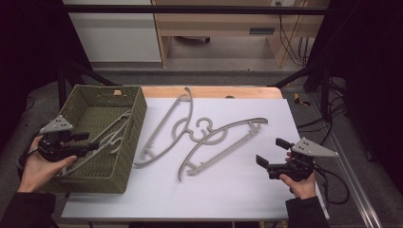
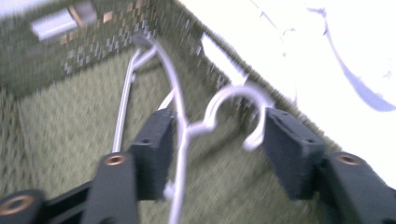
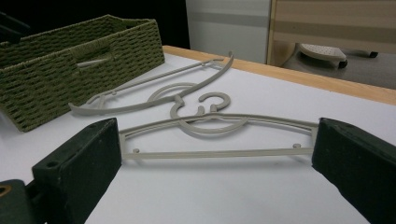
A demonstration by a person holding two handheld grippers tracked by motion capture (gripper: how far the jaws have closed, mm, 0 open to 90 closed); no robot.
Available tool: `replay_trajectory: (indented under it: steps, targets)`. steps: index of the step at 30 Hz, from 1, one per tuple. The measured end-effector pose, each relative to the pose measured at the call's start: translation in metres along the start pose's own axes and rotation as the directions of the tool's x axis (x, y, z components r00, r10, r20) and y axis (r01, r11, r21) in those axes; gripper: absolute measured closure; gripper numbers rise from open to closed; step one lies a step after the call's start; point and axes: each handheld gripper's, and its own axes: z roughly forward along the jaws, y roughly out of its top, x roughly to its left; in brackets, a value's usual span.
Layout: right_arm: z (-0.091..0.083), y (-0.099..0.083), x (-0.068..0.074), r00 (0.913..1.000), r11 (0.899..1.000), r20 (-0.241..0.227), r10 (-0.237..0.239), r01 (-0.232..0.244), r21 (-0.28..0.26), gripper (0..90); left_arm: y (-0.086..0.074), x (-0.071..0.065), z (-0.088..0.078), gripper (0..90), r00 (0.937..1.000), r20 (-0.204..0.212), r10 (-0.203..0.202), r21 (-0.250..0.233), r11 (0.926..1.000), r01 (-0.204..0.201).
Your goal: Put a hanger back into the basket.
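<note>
In the high view, the person's two hands are nearest to the camera. The left gripper (image 1: 88, 141) hangs over the green basket (image 1: 135, 137), and a grey hanger (image 1: 102, 142) lies inside the basket. The right gripper (image 1: 268, 154) rests low over the white surface (image 1: 228, 190), with its jaws apart and nothing in them. Two more hangers lie on this surface; the near hanger (image 1: 223, 145) runs slanting, and its lower end is closer to the right gripper than to the left one.

In the left gripper view, the jaws are released; the hook (image 2: 233, 100) of the basket hanger stands between them, and no pad presses it.

In the right gripper view, the near hanger lies straight ahead, and its long bar (image 3: 215, 152) goes across the gap of the jaws. I think the right hand should take it.
</note>
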Motion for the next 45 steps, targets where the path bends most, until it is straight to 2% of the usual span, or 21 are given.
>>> replay_trajectory:
  steps: [4, 8, 13, 17, 19, 22, 27, 29, 34, 39, 45]
  targets:
    - [-0.001, 0.0, 0.0, 1.0, 1.0, -0.002, 0.002, -0.002, -0.003, 1.6, 0.009, -0.02, 0.0, 34.8, 0.9999, 0.007, 0.014, -0.079, 0.9968, -0.014]
    - [-0.001, 0.0, -0.001, 1.0, 1.0, -0.001, 0.003, -0.003, -0.002, 1.6, 0.016, -0.04, 0.005, 25.3, 0.9995, 0.025, 0.018, -0.152, 0.9882, -0.014]
    - [-0.001, 0.0, -0.001, 1.0, 1.0, 0.0, 0.004, -0.004, -0.003, 1.6, 0.025, -0.065, 0.016, 16.4, 0.9975, 0.068, 0.021, -0.206, 0.9784, -0.007]
    - [-0.001, 0.0, -0.001, 1.0, 1.0, 0.002, 0.005, -0.005, -0.002, 1.6, 0.03, -0.083, 0.028, 12.5, 0.9949, 0.1, 0.012, -0.224, 0.9745, 0.011]
    - [-0.001, 0.0, -0.001, 1.0, 1.0, 0.004, 0.004, -0.004, 0.0, 1.6, 0.032, -0.091, 0.034, 11.8, 0.994, 0.109, 0.015, -0.23, 0.9732, 0.011]
    - [0.0, 0.0, -0.001, 0.9999, 1.0, 0.009, 0.005, -0.005, 0.003, 1.5, 0.035, -0.105, 0.046, 11.5, 0.9917, 0.122, 0.041, -0.233, 0.9723, -0.012]
    - [-0.001, 0.0, -0.001, 1.0, 1.0, 0.008, 0.004, -0.004, 0.003, 1.5, 0.04, -0.125, 0.062, 11.1, 0.9875, 0.149, 0.052, -0.245, 0.9693, -0.014]
    - [-0.001, 0.0, -0.001, 1.0, 1.0, 0.008, 0.003, -0.003, 0.003, 1.5, 0.043, -0.134, 0.07, 11.1, 0.985, 0.16, 0.065, -0.234, 0.9718, -0.026]
    - [-0.001, 0.0, -0.001, 0.9999, 1.0, 0.01, 0.009, -0.009, -0.001, 1.5, 0.049, -0.146, 0.087, 11.3, 0.9808, 0.176, 0.085, -0.209, 0.9767, -0.047]
    - [-0.001, 0.0, -0.001, 0.9999, 1.0, 0.012, 0.008, -0.008, 0.0, 1.5, 0.057, -0.157, 0.109, 12.7, 0.9774, 0.193, 0.086, -0.178, 0.9826, -0.051]
    - [0.0, 0.0, 0.0, 0.9999, 1.0, 0.009, 0.008, -0.008, 0.003, 1.5, 0.065, -0.167, 0.142, 18.7, 0.9806, 0.185, 0.066, -0.123, 0.9915, -0.043]
